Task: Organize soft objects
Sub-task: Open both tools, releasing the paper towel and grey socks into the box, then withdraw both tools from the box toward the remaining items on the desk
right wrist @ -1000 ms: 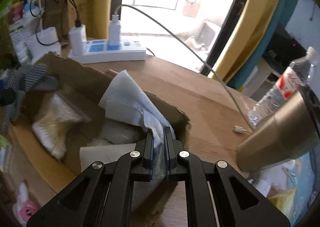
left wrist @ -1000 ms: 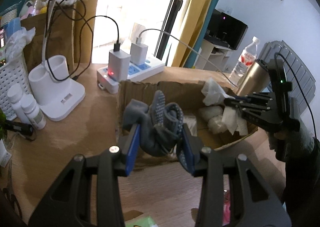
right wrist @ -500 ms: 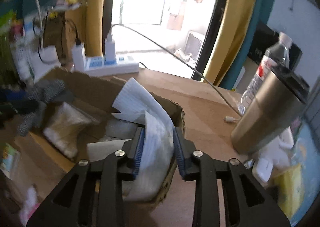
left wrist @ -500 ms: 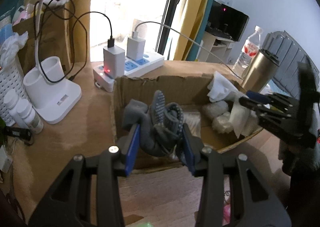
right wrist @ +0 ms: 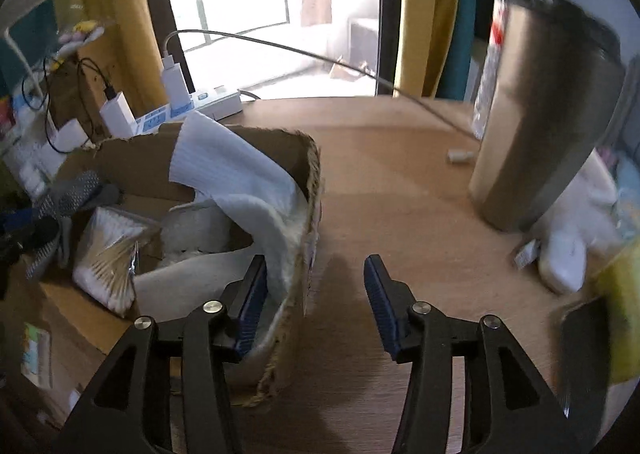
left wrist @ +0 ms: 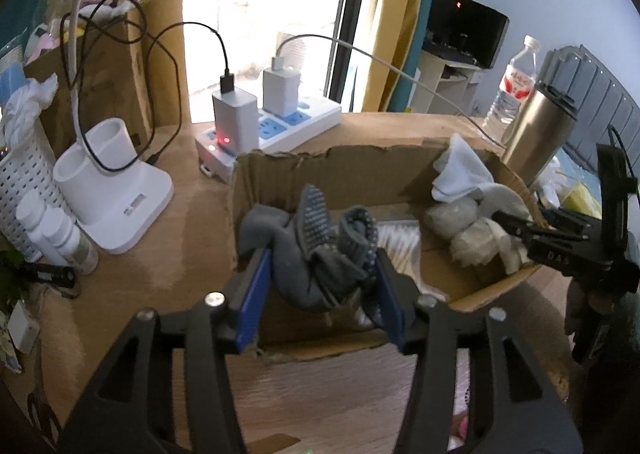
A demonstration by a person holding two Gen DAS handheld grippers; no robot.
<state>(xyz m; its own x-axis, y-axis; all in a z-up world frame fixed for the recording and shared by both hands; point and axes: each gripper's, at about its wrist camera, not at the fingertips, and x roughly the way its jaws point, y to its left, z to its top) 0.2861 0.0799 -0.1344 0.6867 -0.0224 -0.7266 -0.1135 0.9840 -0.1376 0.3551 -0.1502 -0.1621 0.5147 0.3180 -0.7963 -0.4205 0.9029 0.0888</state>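
Currently a bundle of grey socks [left wrist: 320, 254] is being gripped between the blue pads of the left gripper [left wrist: 318, 286], which is being held over the near left part of the cardboard box [left wrist: 280, 178]. The bundle is being carried crosswise between the pads, with one dotted sole being pointed up and away toward the box's far wall and a plain grey end being draped to the left. The right gripper [right wrist: 314, 298] is being held released, its jaws spread wide, one finger inside the box's right wall and the other over the bare wooden surface [right wrist: 400, 174]. A white sock [right wrist: 236, 178] is being left lying in the right end of the box, its ribbed cuff being pointed up and away, its foot curving down toward the gripper. A pack of cotton swabs [right wrist: 108, 250] is lying on the box floor, and a metal tumbler [right wrist: 540, 126] is standing on the surface to the right.
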